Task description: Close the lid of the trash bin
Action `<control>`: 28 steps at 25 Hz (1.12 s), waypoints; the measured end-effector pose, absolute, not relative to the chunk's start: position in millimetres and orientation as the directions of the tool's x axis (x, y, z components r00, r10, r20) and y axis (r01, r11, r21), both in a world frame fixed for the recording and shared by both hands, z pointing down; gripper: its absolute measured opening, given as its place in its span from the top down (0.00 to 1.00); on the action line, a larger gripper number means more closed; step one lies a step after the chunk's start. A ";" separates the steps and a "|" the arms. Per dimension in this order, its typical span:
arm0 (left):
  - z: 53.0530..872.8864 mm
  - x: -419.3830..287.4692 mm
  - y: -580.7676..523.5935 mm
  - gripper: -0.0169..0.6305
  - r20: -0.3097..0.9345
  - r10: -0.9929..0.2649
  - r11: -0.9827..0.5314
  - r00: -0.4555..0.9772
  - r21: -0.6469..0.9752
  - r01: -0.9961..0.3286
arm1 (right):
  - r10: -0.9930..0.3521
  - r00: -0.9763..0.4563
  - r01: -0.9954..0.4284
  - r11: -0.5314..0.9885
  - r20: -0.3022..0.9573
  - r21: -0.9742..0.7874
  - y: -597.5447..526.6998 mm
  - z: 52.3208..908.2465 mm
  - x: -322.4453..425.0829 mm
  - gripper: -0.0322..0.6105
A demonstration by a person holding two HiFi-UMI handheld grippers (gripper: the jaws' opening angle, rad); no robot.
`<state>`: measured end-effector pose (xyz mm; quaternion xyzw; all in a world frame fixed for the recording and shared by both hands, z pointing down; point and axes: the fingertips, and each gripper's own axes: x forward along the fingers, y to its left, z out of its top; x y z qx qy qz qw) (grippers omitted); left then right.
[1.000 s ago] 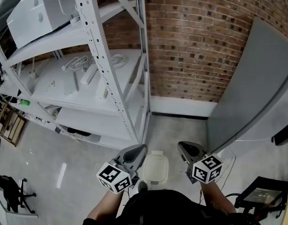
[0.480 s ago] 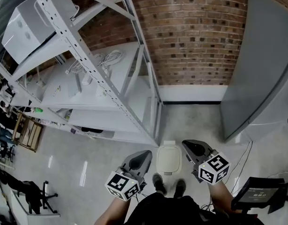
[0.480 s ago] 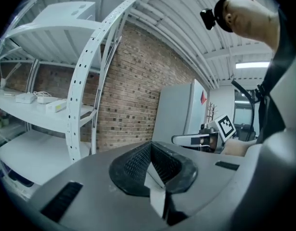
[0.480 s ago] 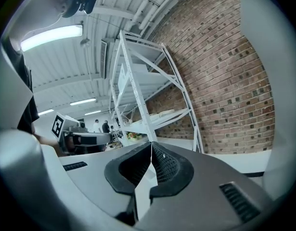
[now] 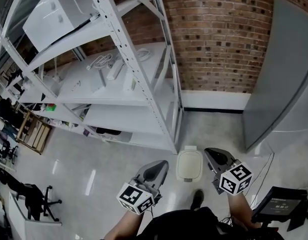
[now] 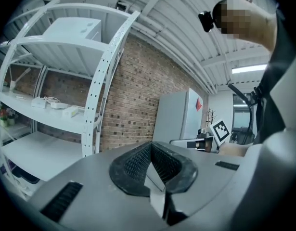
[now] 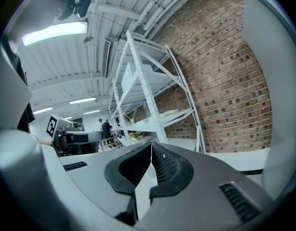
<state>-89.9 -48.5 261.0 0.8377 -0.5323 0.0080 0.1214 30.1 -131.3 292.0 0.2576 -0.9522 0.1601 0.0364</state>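
Observation:
In the head view a small cream trash bin (image 5: 189, 164) stands on the floor between the two grippers, its lid lying flat over the top. My left gripper (image 5: 160, 165) is held above the floor just left of the bin, jaws together and empty. My right gripper (image 5: 212, 154) hangs just right of the bin, also shut with nothing in it. Neither touches the bin. The left gripper view shows its shut jaws (image 6: 150, 161) pointing at shelves and a brick wall; the right gripper view shows its shut jaws (image 7: 151, 161) likewise. The bin is out of both gripper views.
A white metal shelving rack (image 5: 124, 79) stands left of the bin, with cables and boxes on its shelves. A brick wall (image 5: 219, 39) runs behind, a grey cabinet (image 5: 286, 79) stands at the right. A dark device (image 5: 280, 204) sits at the lower right. The person's shoe (image 5: 196, 199) is near the bin.
The head view has shifted, so the bin now sits further right and lower in the frame. Both grippers have stayed shut on either side of the bin. One shoe shows instead of two.

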 end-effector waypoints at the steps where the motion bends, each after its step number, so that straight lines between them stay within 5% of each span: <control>1: 258.5 -96.6 -35.8 0.97 0.129 -0.892 -0.406 0.432 0.190 -0.894 | -0.483 -0.863 -0.506 0.815 0.151 -0.283 -120.7 290.9 24.5 0.94; 14: 269.4 -195.7 127.2 0.97 0.061 -0.893 -0.408 0.445 0.303 -0.861 | -0.546 -0.806 -0.588 0.780 0.227 -0.214 63.0 278.3 -40.3 0.94; 28: 232.6 -102.3 217.1 0.97 0.012 -0.876 -0.463 0.483 0.264 -0.846 | -0.606 -0.783 -0.622 0.760 0.144 -0.186 171.9 243.3 54.5 0.94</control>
